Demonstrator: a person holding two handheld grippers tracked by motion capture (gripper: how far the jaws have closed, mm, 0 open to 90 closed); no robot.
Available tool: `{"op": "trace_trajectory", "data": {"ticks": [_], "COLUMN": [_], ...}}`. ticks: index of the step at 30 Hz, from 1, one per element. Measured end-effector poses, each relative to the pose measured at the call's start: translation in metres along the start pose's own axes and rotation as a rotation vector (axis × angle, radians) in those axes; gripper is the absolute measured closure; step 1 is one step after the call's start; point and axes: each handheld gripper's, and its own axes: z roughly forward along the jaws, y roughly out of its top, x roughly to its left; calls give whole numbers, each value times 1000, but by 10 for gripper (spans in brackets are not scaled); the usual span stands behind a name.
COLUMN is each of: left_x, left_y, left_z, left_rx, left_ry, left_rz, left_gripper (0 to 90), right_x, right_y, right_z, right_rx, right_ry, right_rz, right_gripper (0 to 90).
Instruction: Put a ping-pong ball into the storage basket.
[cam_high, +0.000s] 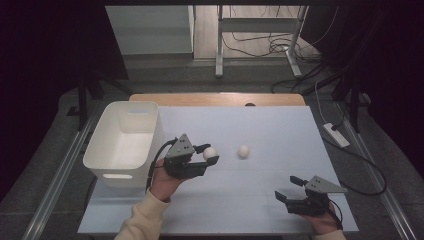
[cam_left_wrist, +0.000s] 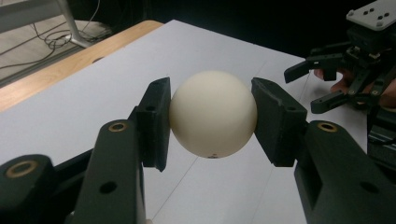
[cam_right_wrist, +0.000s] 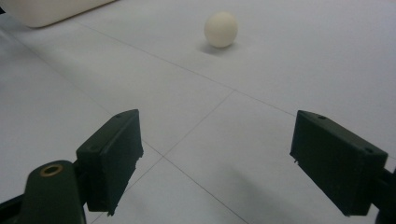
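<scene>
Jaws first: the left gripper (cam_left_wrist: 212, 116) has its two black jaws pressed against either side of a cream ball (cam_left_wrist: 213, 113), one pad on each flank, so the ball is clamped between them and clear of the table (cam_left_wrist: 93, 107). In the high view that same left gripper (cam_high: 210, 154) sits just to the right of the white bin (cam_high: 107, 150), with the held ball (cam_high: 210, 152) at its tip, pointing away from the bin. The person's left hand (cam_high: 162, 182) and a pale sleeve (cam_high: 145, 217) come up from below it, near the bin's front right corner.

The right gripper (cam_right_wrist: 217, 158) has its jaws standing wide apart with nothing between them — bare table surface shows in the gap. In the high view the right gripper (cam_high: 289, 189) rests low over the table, well apart from the bin, off to the right and nearer the person.

A second cream ball (cam_high: 243, 151) lies on the table, further from the bin than the held one and just beside it — the two are apart, not touching. From the right gripper view this loose ball (cam_right_wrist: 221, 29) lies ahead of the open jaws, with a corner of the bin (cam_right_wrist: 51, 11) off to its left.
</scene>
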Motion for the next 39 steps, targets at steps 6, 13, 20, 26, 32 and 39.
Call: {"op": "trace_trajectory", "data": {"ticks": [6,13,20,26,32,39], "left_x": [2,4,7,8,9,11], "left_y": [1,4,5,5,6,6], "left_z": [-7,-17,-25,-27,-29,-31], "left_rx": [-17,-40,-56,-59,-62,-72], "left_ry": [10,17,30,33,38,50], "left_rz": [-2,-3,-8,-8,-9,-13], "left_gripper": [507,507,507,507,507,507], "right_x": [0,0,0,0,0,0], "right_y": [0,0,0,0,0,0], "right_z": [0,0,0,0,0,1], "right_rx": [-1,-1,-2,1,-3,-1], "right_ry": [0,0,0,-2,1,-1], "right_rz": [1,1,1,0,1,-1], "right_gripper": [165,165,164,164,165,165]}}
